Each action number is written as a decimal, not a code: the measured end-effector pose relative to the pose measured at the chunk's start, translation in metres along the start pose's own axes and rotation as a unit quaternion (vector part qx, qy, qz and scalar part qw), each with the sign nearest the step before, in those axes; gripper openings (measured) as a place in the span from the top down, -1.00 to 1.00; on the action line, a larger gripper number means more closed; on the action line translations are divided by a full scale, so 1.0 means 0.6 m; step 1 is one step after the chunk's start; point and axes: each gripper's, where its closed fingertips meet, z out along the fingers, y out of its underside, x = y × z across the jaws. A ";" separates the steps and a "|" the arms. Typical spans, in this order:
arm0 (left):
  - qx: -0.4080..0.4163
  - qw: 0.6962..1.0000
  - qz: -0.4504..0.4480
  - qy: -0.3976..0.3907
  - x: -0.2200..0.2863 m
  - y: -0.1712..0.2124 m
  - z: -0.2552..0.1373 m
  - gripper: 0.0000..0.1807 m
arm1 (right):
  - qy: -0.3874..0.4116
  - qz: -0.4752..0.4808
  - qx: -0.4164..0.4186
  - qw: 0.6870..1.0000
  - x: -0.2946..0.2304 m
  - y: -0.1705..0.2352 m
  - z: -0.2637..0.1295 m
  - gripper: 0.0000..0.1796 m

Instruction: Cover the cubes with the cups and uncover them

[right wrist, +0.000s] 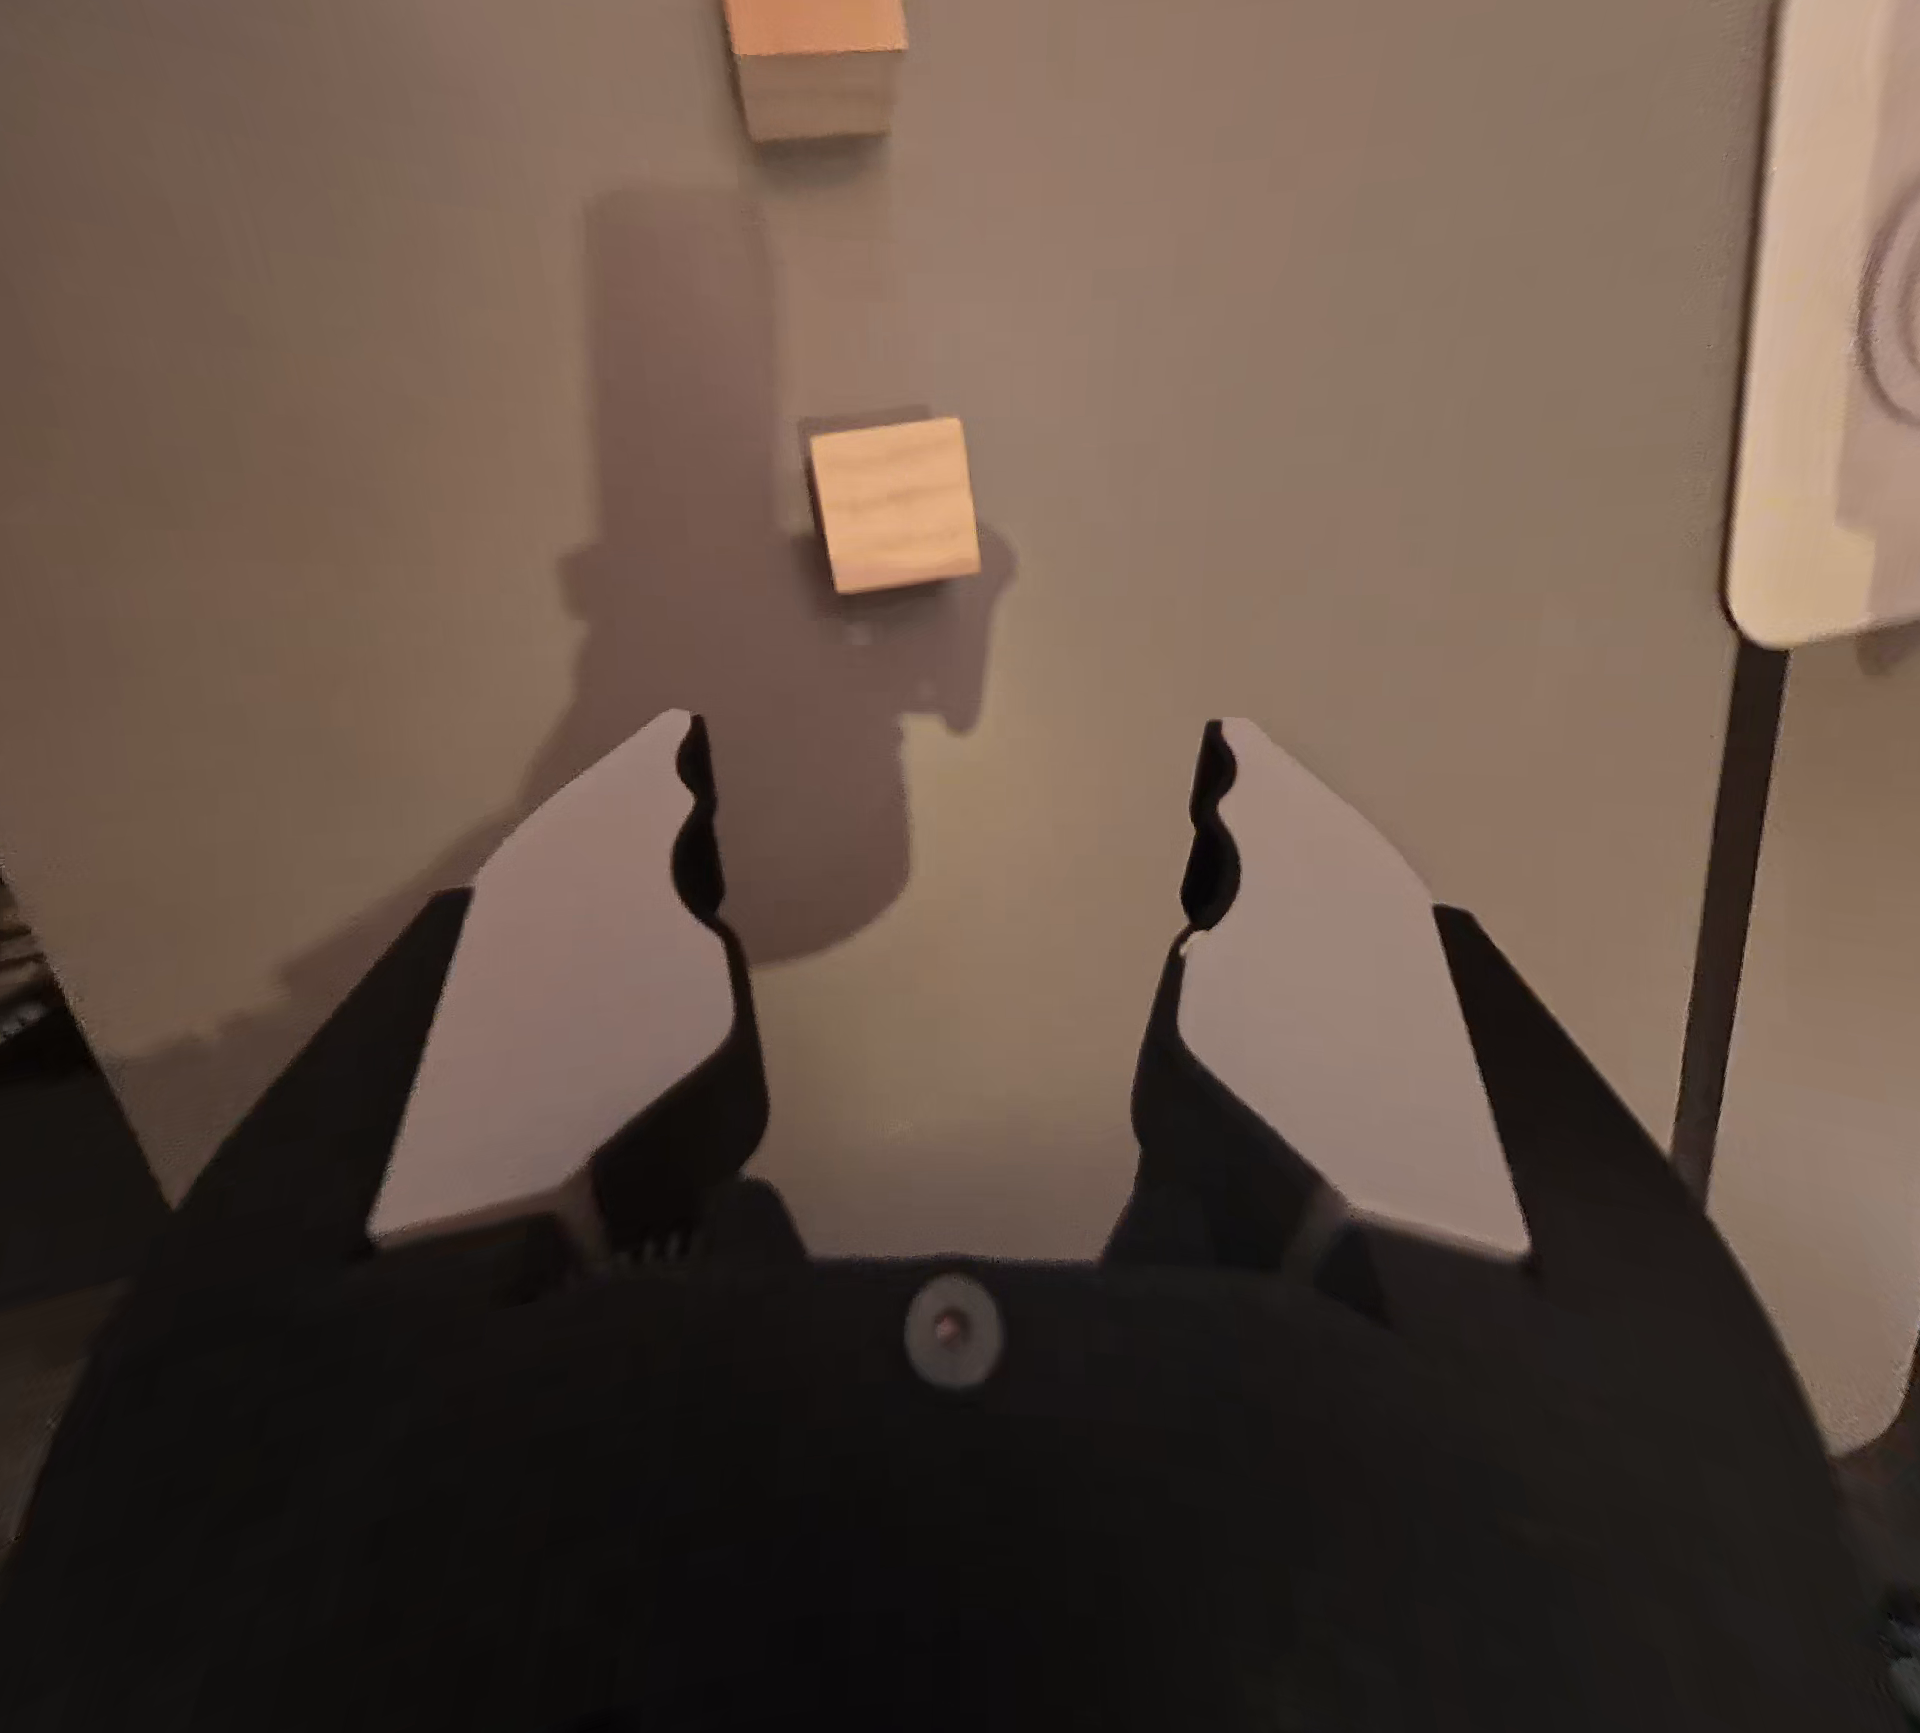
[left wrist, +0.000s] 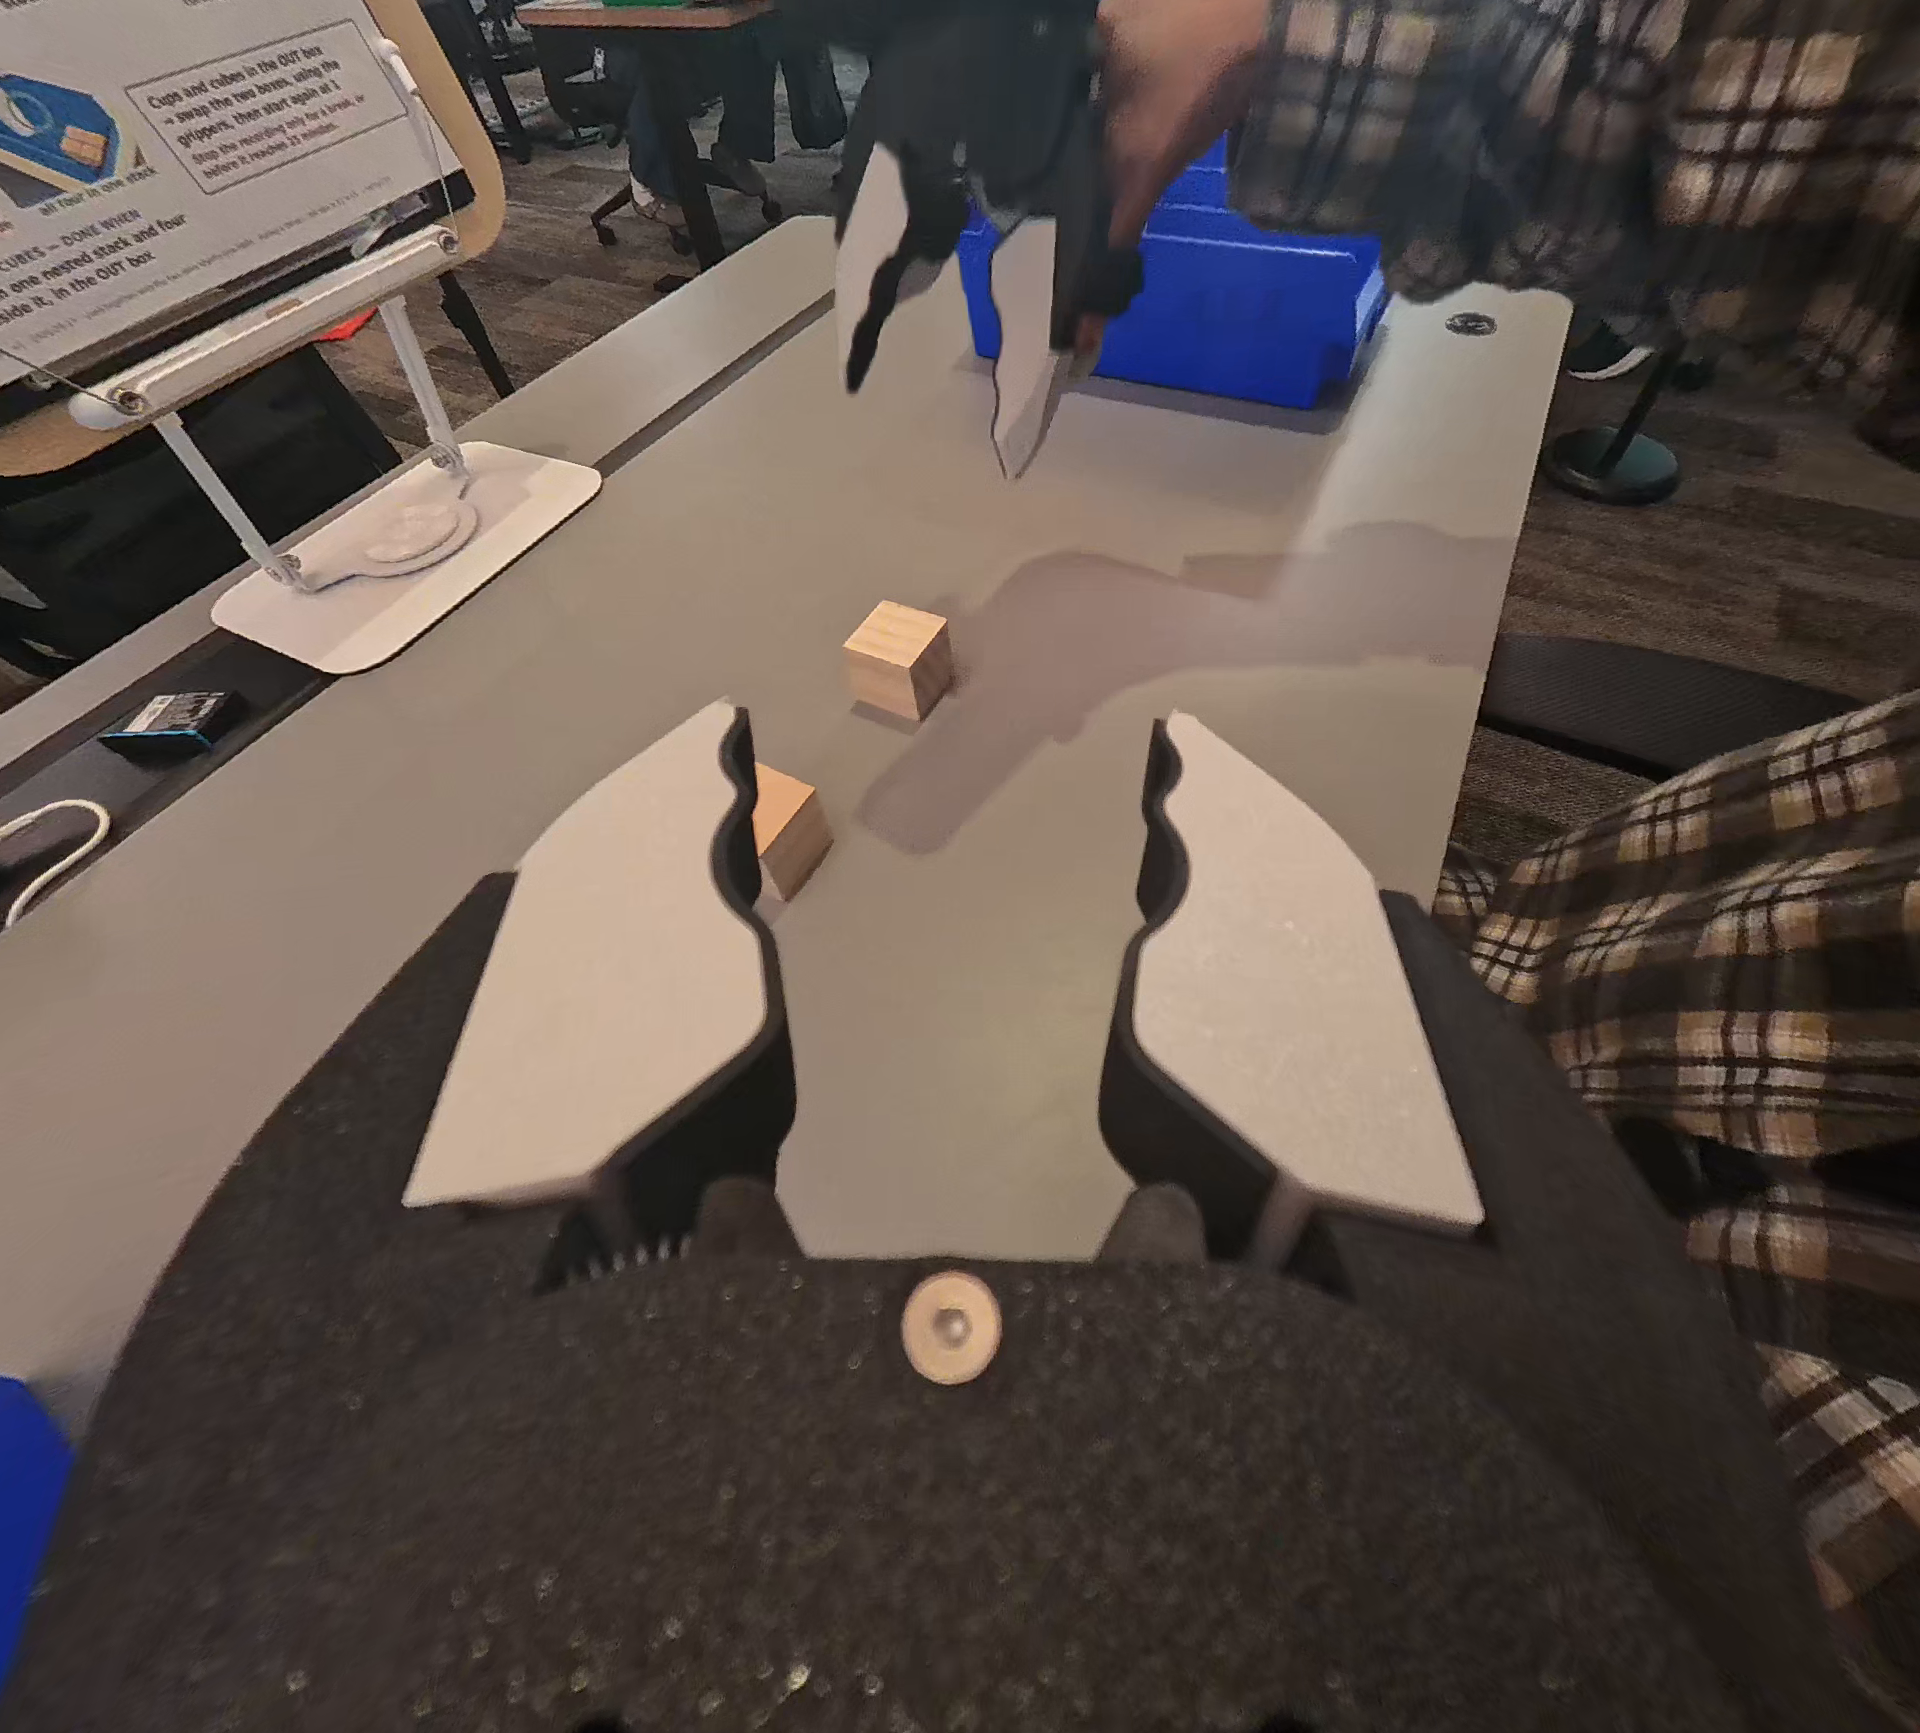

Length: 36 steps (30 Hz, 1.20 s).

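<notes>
On the grey table (left wrist: 644, 540) we hold both tongs, the left gripper (left wrist: 945, 738) and the right gripper (right wrist: 951, 738), wide and empty; the nearer cube (left wrist: 792, 829) touches the left finger (left wrist: 623, 935) and may be knocked.

Place: open-plan office or lab.
Evidence: rows of desks (left wrist: 644, 10), office chairs (left wrist: 686, 197), instruction board on stand (left wrist: 208, 73).

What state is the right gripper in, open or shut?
Open. The right gripper shows a wide gap between its fingers, bare table between them, nothing held.
</notes>
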 end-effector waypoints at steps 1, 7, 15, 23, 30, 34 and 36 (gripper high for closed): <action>0.001 1.000 -0.001 -0.001 -0.001 0.000 0.000 0.22 | -0.006 -0.018 -0.006 1.000 -0.004 -0.005 0.017 0.04; -0.005 1.000 -0.002 0.001 -0.003 0.005 0.006 0.22 | -0.047 -0.081 -0.038 0.995 -0.024 -0.026 0.093 0.15; -0.010 1.000 -0.004 0.003 -0.007 0.010 0.011 0.22 | -0.079 -0.085 -0.081 0.990 -0.026 -0.014 0.154 0.17; -0.015 1.000 -0.005 0.005 -0.007 0.014 0.016 0.22 | -0.102 -0.067 -0.114 0.986 -0.035 -0.008 0.184 0.50; -0.013 1.000 -0.006 0.007 -0.005 0.014 0.016 0.22 | -0.033 0.061 -0.089 0.994 0.019 0.010 0.042 0.50; -0.016 1.000 -0.002 0.015 0.005 0.013 0.024 0.22 | 0.046 0.216 -0.097 0.970 0.069 0.112 -0.112 0.50; -0.019 1.000 0.002 0.019 0.013 0.012 0.028 0.22 | 0.076 0.307 -0.104 0.943 0.082 0.187 -0.177 0.50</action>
